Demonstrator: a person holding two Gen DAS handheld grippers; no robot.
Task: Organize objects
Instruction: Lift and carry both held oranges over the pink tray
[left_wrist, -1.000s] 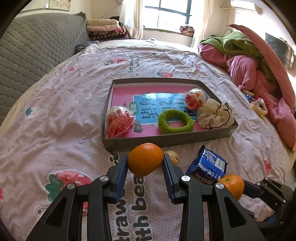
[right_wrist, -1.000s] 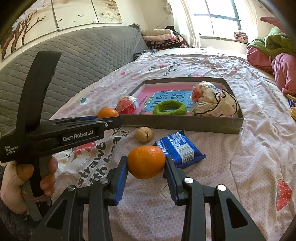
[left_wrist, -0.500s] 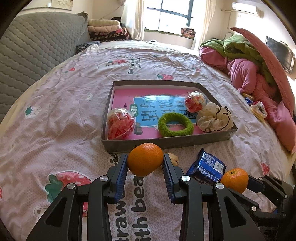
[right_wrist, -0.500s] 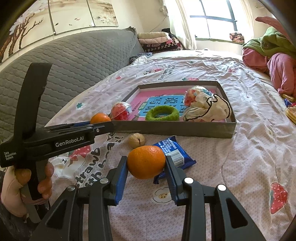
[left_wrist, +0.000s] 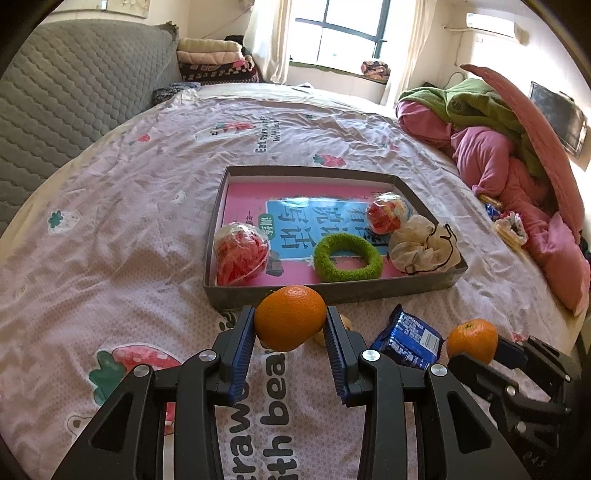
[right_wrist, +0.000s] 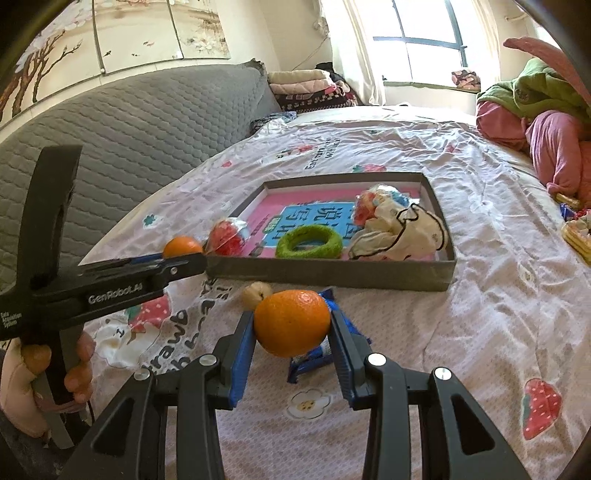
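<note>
Nearest the person, each claw was clamped on a piece of fruit. The left claw held the left orange squarely between its blue pads, lifted clear of the bedsheet. The right claw gripped the right orange in the same fashion, also off the sheet. Both grips looked centred, with no sign of slip.

Just beyond the claws, a blue snack packet and a small walnut-like item lay loose on the bedsheet, short of the tray.

Further on sat the shallow grey tray, its near wall facing the claws. Inside were a red mesh-wrapped bundle at the near left corner, a green ring near the front wall, a cream scrunchie to the right and a second red bundle behind it.

Judgement: the step in hand was carrying both oranges into the tray. To do it well, each claw would need to clear the near wall with height to spare, then descend onto open pink floor — the middle and far left looked freest. Oranges roll, so each should be lowered until it rests before the pads release — and the two claws kept apart to avoid a knock over the tray.
</note>
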